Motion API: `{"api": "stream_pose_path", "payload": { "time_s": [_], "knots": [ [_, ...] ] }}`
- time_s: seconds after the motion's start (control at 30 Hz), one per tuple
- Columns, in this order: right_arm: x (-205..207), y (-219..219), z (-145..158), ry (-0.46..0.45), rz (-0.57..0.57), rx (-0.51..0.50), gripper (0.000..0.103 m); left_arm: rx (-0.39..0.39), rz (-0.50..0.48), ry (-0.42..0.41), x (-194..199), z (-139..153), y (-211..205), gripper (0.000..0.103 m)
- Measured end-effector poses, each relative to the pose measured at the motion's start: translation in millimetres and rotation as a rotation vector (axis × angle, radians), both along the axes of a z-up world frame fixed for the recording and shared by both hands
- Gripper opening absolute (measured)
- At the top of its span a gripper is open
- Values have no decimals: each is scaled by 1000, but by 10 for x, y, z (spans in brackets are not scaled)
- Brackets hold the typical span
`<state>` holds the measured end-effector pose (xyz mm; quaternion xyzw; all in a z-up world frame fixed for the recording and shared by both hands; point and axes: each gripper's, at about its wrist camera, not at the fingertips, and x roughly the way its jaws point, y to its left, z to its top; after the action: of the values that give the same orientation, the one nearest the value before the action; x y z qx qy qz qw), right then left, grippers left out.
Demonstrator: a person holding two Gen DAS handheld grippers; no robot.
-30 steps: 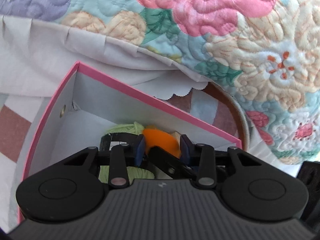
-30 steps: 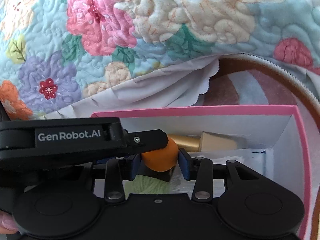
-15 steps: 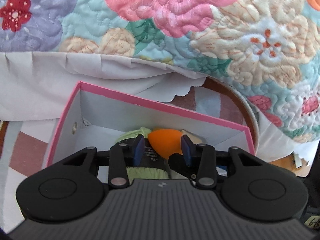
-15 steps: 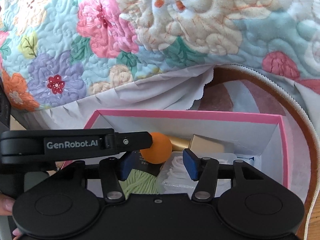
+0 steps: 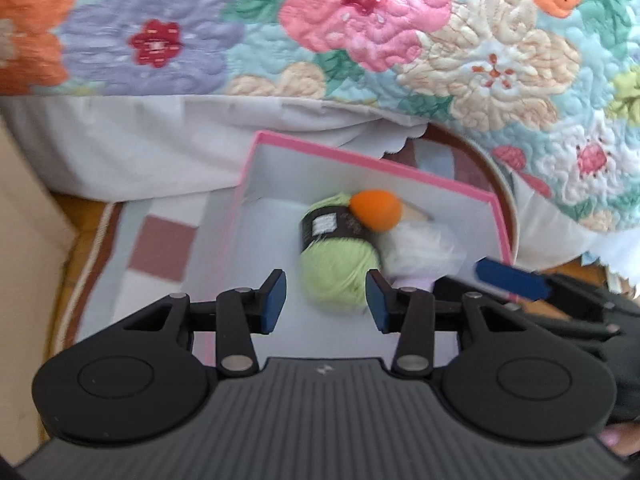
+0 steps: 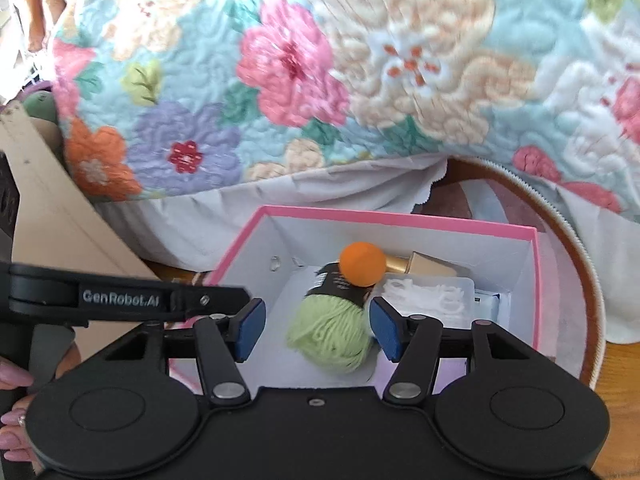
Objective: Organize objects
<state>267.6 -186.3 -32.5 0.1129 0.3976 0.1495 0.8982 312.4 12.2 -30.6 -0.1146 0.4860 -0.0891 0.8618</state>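
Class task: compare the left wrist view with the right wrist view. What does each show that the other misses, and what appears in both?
Left wrist only: the checked pink-and-white mat beside the box.
Right wrist only: a gold rectangular pack and a clear plastic tub.
Both: the pink-rimmed white cardboard box, green yarn ball, orange foam ball, flowered quilt.

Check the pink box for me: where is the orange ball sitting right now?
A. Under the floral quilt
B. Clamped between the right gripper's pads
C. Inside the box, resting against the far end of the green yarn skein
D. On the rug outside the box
C: the orange ball lies inside the pink box against the green yarn skein, and the right gripper is open with nothing between its pads.
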Motion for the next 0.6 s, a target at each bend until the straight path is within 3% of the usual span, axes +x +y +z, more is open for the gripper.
{"api": "stream_pose_path", "payload": {
  "time_s": [0.27,0.6],
  "knots": [
    [-441,88,471,26,32,-43,69,5,-16,6,-547,404,201,50],
    [-1000,192,913,-39,49,-121,73,77,-67,-47,-1162,882,246,60]
  ]
}}
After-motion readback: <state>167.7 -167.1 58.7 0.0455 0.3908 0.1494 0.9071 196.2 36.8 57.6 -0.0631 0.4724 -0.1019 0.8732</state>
